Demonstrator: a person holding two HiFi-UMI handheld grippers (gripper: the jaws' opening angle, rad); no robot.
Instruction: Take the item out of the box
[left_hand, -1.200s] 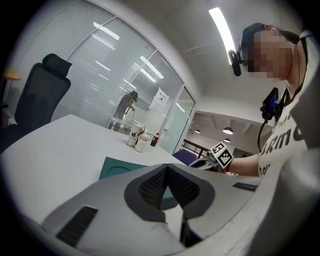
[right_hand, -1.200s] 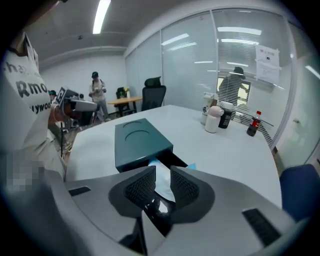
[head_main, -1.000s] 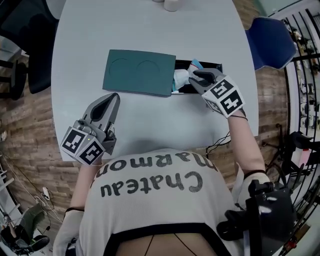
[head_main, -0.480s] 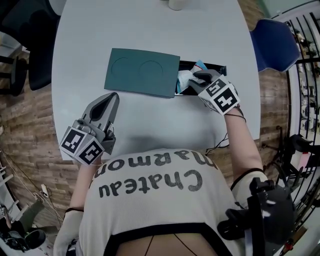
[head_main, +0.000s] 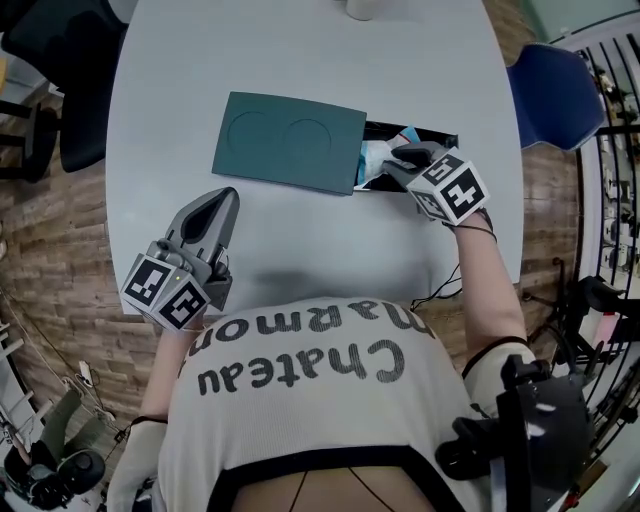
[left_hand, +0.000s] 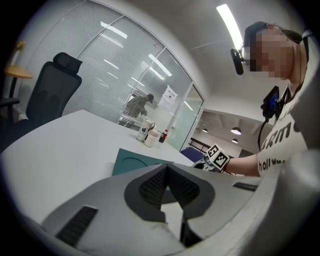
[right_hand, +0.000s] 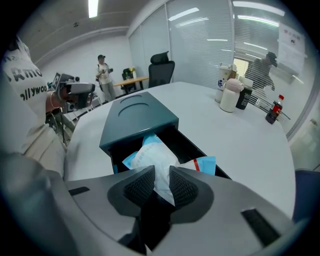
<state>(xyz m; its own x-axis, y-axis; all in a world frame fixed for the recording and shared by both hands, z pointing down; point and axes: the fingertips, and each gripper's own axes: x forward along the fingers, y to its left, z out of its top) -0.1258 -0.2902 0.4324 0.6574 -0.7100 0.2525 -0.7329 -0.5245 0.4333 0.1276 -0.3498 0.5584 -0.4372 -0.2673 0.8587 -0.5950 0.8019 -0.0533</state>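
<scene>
A flat teal box sleeve (head_main: 290, 142) lies on the white table (head_main: 300, 60), with its black drawer (head_main: 430, 136) slid out to the right. A white and blue packet (head_main: 378, 158) lies crumpled in the drawer. My right gripper (head_main: 400, 162) reaches into the drawer from the right. In the right gripper view the packet (right_hand: 150, 152) rises between the pads of the right gripper (right_hand: 161, 182), whose jaws stand apart around it. My left gripper (head_main: 222, 200) hovers near the table's front edge, shut and empty, its tips (left_hand: 166, 170) meeting.
Cups and a flask (right_hand: 230, 92) and a small dark bottle (right_hand: 274, 110) stand at the table's far end. A blue chair (head_main: 555, 95) is at the right and a black chair (head_main: 60, 80) at the left. A cable (head_main: 440, 285) hangs off the near edge.
My right gripper has slid further into the drawer and now straddles the packet. The left gripper has stayed where it was.
</scene>
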